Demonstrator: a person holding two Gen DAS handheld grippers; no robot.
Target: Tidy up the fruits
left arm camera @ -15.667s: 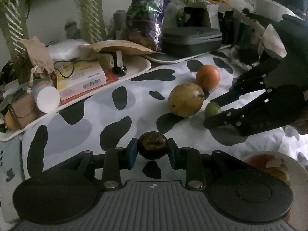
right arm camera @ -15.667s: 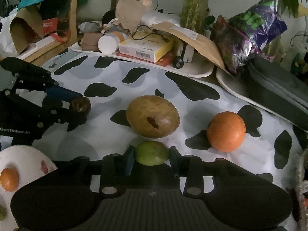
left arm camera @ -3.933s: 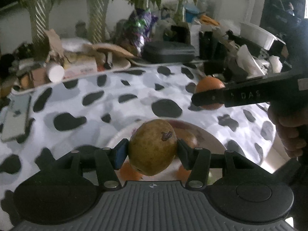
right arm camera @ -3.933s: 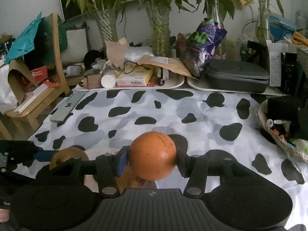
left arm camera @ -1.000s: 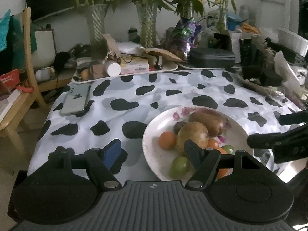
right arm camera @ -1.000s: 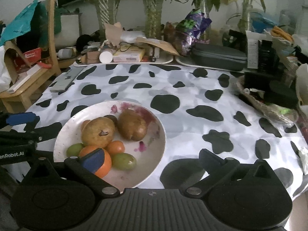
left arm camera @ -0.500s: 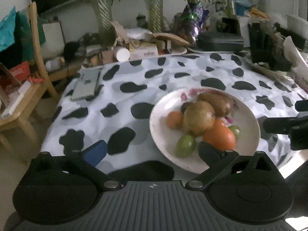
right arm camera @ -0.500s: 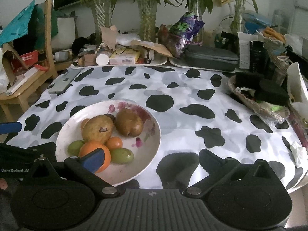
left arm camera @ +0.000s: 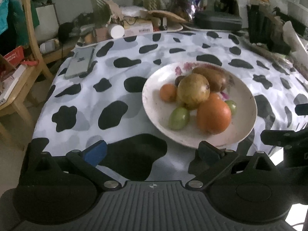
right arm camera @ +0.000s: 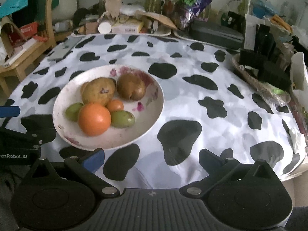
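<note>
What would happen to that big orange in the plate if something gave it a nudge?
The big orange looks round and smooth, so it would probably roll. It sits against the green fruit and the small orange, which would likely stop or deflect it. The plate rim curves upward, so it probably stays inside.

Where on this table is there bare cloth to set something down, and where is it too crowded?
Free: the cloth right of the plate, up to the basket; and the strip between the plate and the phone. Crowded: the plate itself, heaped with fruit around the big orange, and the back edge, where trays and a dark case crowd together.
</note>
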